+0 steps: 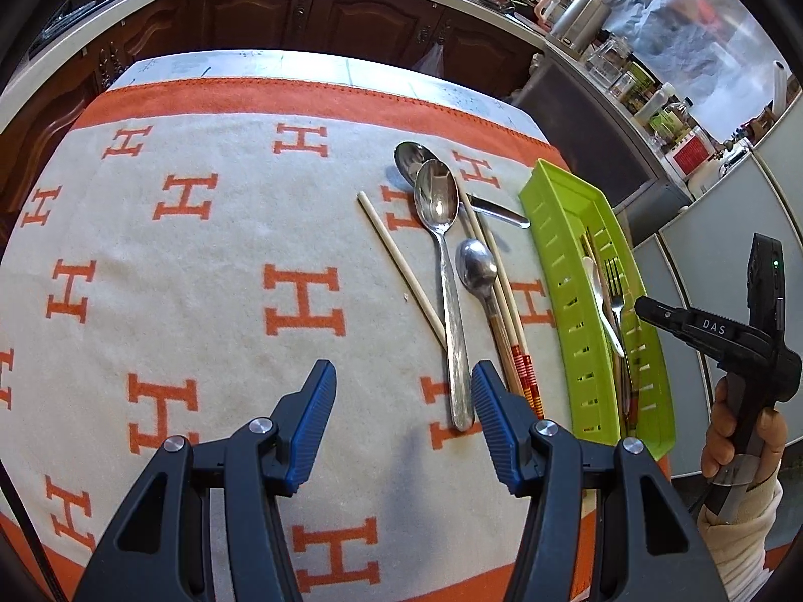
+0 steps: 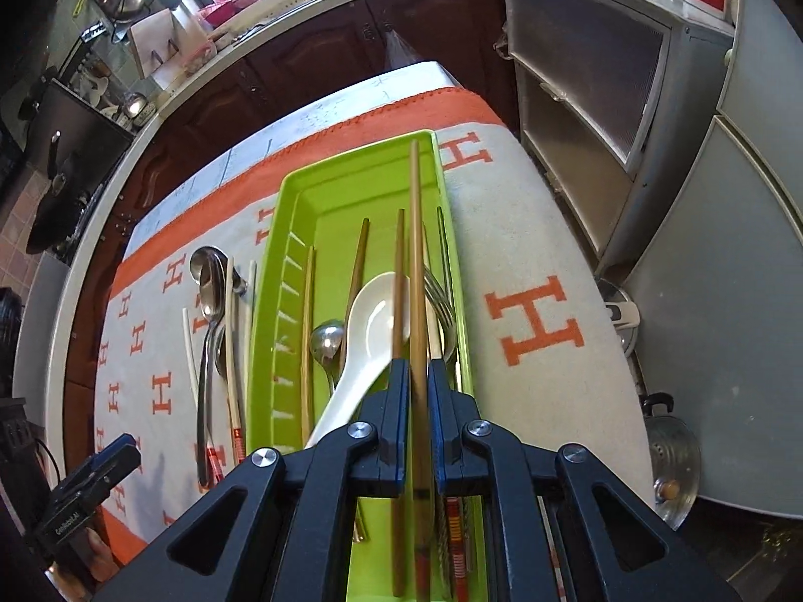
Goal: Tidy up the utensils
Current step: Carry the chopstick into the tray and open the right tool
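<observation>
A green slotted tray [image 1: 557, 261] lies at the cloth's right side. It holds a white spoon [image 2: 371, 321], a fork [image 2: 441, 301], a small metal spoon [image 2: 326, 341] and chopsticks. My right gripper [image 2: 417, 366] is shut on a brown chopstick [image 2: 414, 231] and holds it lengthwise above the tray [image 2: 301, 200]. On the cloth left of the tray lie a large metal spoon [image 1: 441, 231], two more spoons [image 1: 477, 266] and loose chopsticks [image 1: 396, 256]. My left gripper [image 1: 404, 376] is open and empty, just in front of the large spoon's handle end.
An orange-and-white cloth [image 1: 201, 251] with H marks covers the table. Dark wood cabinets [image 1: 301, 10] stand behind it. A grey cabinet [image 2: 602, 100] and crowded counter stand to the right. The right gripper's body [image 1: 727, 331] shows beyond the tray in the left wrist view.
</observation>
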Motion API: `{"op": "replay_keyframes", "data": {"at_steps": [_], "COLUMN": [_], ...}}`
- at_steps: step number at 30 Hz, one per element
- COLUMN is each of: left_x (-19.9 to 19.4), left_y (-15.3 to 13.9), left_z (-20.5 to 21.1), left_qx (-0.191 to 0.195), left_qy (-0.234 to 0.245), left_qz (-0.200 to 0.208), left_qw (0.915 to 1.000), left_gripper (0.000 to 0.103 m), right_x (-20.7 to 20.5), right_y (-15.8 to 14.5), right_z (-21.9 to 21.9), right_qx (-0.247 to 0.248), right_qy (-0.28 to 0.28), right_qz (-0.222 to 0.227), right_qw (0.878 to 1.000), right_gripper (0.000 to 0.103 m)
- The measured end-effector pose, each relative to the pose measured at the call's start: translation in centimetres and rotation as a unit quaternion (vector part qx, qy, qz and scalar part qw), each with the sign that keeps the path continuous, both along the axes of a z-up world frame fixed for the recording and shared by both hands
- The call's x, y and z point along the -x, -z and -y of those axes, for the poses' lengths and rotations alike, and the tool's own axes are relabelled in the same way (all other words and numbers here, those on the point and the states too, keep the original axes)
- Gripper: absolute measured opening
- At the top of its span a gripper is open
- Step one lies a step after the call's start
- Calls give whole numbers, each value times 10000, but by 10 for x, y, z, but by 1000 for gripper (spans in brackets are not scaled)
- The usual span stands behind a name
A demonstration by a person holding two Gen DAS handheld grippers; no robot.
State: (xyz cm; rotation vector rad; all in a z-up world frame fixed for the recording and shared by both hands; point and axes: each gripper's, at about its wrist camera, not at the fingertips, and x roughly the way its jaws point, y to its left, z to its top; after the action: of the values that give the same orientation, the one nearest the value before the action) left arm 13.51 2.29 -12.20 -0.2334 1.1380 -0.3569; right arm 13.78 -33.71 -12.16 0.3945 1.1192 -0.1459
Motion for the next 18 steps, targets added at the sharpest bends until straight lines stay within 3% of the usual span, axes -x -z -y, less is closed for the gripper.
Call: {"op": "replay_keyframes", "data": {"at_steps": [3,12,14,16,18], "left_x": [-5,-37,-43,-50,-56], "left_y": [1,13,15,18,19], "left_z": [2,7,10,15,21], "left_qx": [-42,107,159,182,217], "left_qy": [-8,-132,-153,-180,-172], "left_qz": [11,-352,-418,-512,-538], "left_qw": [10000,9992,9989,9984,9982], "left_gripper": [54,54,50,38,36], "right_x": [-6,2,5,8,11], "right_y": [2,-22,-28,-31,-31], "right_z": [-4,-36,-45,-54,-62], "right_qx": [-74,-126,-148,-139,-192], "right_qy": [58,-193,-294,-394,-491], "right_qz": [112,490,572,619,625], "right_qw": [9999,9985,9978,9972,9967], "right_gripper": [16,17,17,17,17]}}
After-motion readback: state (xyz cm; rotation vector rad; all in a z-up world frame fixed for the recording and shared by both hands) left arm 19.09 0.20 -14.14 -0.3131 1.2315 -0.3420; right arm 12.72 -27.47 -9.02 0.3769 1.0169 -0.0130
